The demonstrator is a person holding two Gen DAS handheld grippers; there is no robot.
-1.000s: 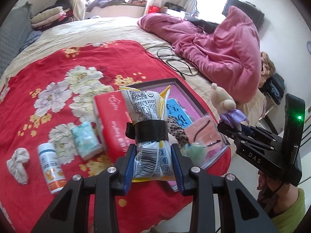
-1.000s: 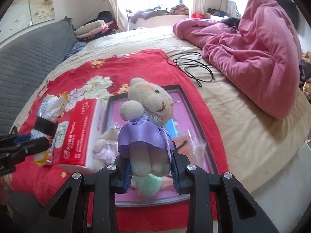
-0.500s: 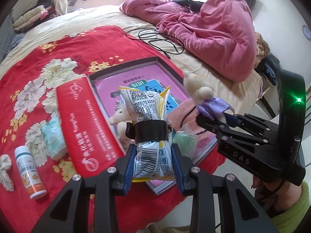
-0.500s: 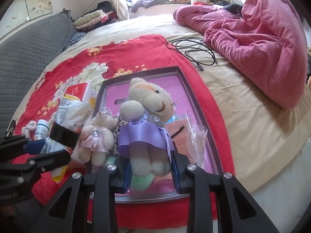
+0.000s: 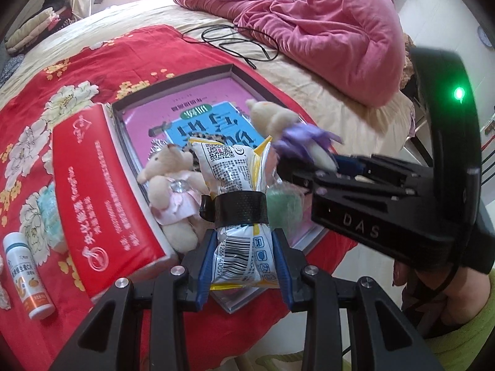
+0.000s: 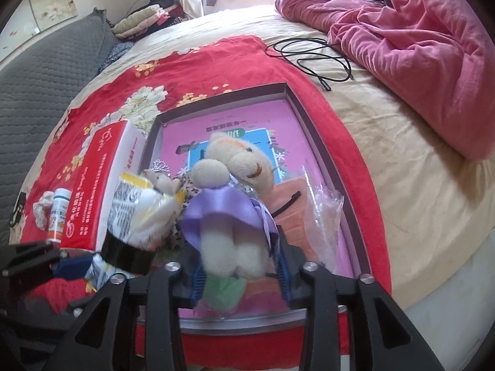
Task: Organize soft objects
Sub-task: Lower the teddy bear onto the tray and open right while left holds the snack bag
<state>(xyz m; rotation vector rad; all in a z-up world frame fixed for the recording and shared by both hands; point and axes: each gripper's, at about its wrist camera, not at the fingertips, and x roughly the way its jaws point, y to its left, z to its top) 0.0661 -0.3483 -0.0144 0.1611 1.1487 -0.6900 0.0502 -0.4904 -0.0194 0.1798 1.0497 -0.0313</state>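
My left gripper (image 5: 244, 247) is shut on a yellow-and-white snack packet (image 5: 235, 170) wrapped with a black band, held over the near end of the dark-rimmed tray (image 5: 173, 80). The jaws of my right gripper (image 6: 239, 266) are opening. A cream bear in a purple dress (image 6: 229, 198) still stands between them, with a gap at the right pad, low over the tray (image 6: 312, 136). A smaller bear in a pink dress (image 5: 173, 185) and a green soft thing (image 5: 283, 207) lie in the tray on a pink book. The two grippers are close side by side.
A red tissue box (image 5: 102, 191) lies against the tray's left side. Left of it are a small tissue pack (image 5: 51, 216) and a white bottle (image 5: 26, 275). A black cable (image 5: 238, 40) and a heaped pink duvet (image 5: 309, 31) lie beyond. The bed's edge is just below the tray.
Both grippers have come down and in over the tray's near end, closer together. The right jaws have widened around the purple-dressed bear. The left still grips the packet.
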